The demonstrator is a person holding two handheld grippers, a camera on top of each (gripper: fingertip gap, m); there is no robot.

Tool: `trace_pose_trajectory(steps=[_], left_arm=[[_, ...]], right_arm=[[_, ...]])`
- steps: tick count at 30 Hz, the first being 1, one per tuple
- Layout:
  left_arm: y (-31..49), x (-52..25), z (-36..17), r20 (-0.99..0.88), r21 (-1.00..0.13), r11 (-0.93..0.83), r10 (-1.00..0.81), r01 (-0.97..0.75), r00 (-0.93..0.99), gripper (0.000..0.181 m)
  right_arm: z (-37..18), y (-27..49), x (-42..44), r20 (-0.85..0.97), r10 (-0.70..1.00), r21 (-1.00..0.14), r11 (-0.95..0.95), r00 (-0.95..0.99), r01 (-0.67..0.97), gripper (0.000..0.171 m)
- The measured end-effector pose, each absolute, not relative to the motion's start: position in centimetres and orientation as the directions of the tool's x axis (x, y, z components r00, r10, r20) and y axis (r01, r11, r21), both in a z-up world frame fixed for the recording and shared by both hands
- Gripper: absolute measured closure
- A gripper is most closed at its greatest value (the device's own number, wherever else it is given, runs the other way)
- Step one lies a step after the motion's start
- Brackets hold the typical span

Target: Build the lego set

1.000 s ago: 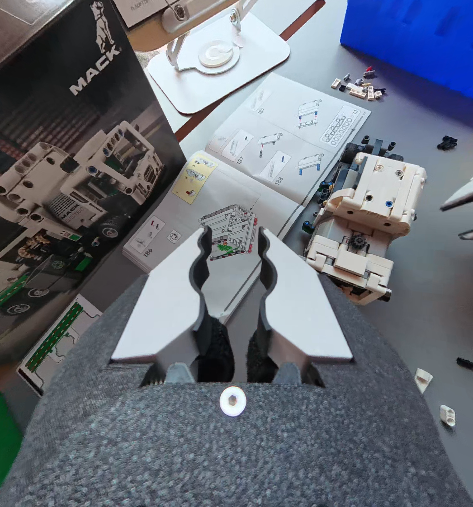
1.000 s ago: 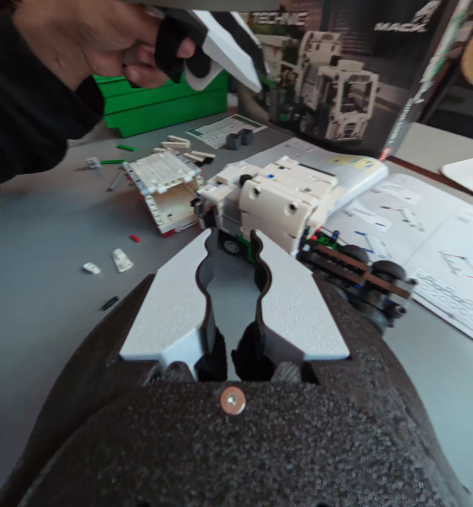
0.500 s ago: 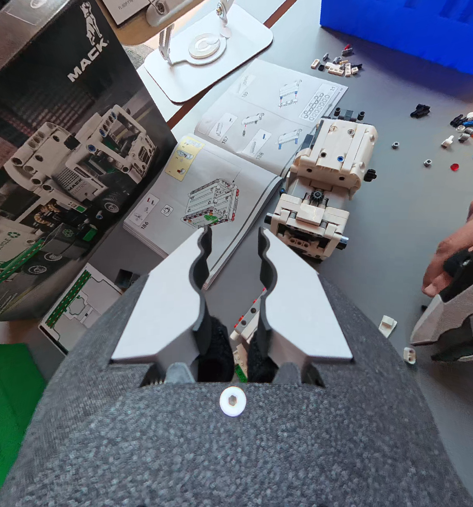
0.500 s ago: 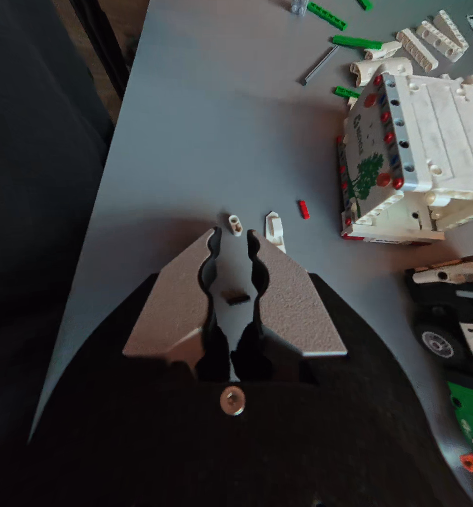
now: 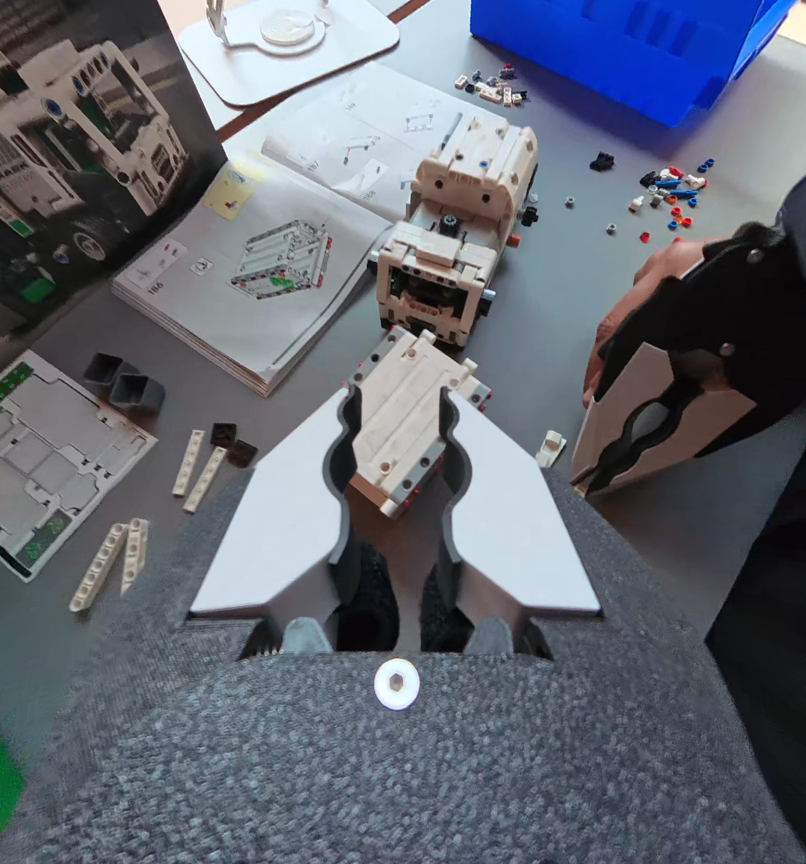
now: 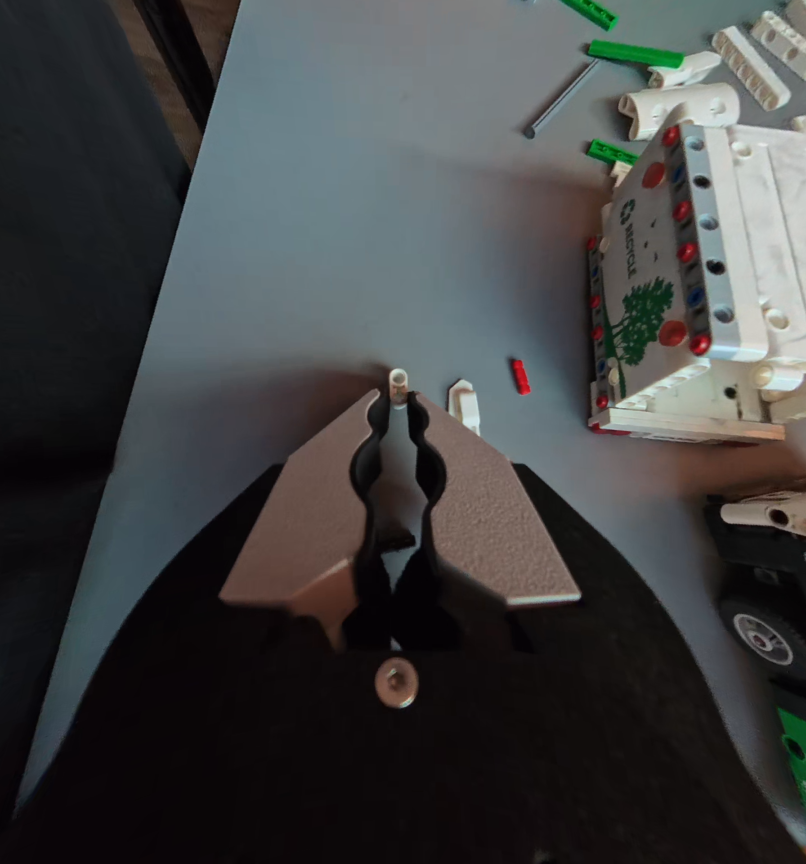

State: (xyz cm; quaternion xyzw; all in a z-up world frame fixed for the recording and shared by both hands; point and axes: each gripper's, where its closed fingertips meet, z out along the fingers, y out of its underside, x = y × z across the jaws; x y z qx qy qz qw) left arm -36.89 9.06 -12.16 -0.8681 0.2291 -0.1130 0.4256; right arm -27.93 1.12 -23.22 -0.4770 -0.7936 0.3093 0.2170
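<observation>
Right claw (image 6: 399, 397) nearly clenched, tips pinching small white connector (image 6: 398, 387) on worktop (image 6: 345, 210) near front edge; connector's long axis runs along fingers, pointing away. Left claw (image 5: 396, 411) released, empty, hovering above white body (image 5: 399, 428).

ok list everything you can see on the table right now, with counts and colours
truck cab: one, white, table middle, partly on the booklet
box body: one, white with red pins, below the left tongs
booklet: one, open, left of the cab
set box: one, dark, upright at far left
sticker sheet: one, white and green, near left
blue bin: one, far right
small bins: two, grey, beside the sticker sheet
small connector: one, white, pinched at the right tongs' tips
red pin: one, right of the connector
left tongs: open
right tongs: shut on the connector
hand: one, holding the right tongs
</observation>
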Motion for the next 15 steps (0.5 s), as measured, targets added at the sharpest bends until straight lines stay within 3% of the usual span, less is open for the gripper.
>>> trace_pose_trajectory(steps=[1,5,9,15], left_arm=[[8.5,-36.9,-12.6,0.013,-0.791,-0.537,-0.493,-0.293,0.870,0.150],[6.8,-36.4,-13.8,0.054,-0.806,-0.532,-0.502,-0.260,0.863,0.151],[6.5,-34.2,-13.1,0.192,-0.852,-0.510,-0.518,-0.120,0.834,0.152],[8.0,-29.7,-11.2,0.522,-0.814,-0.530,-0.489,0.236,0.699,0.153]], right_arm=[[-22.9,1.3,-28.0,0.022,0.900,-0.710,0.321,-0.436,0.627,0.166],[-19.9,2.8,-28.7,-0.056,0.940,-0.819,0.150,-0.337,0.554,0.166],[-15.7,7.1,-29.5,-0.119,0.986,-0.933,-0.071,-0.114,0.354,0.165],[-12.8,9.1,-29.1,0.153,0.987,-0.966,0.136,0.058,0.220,0.165]])
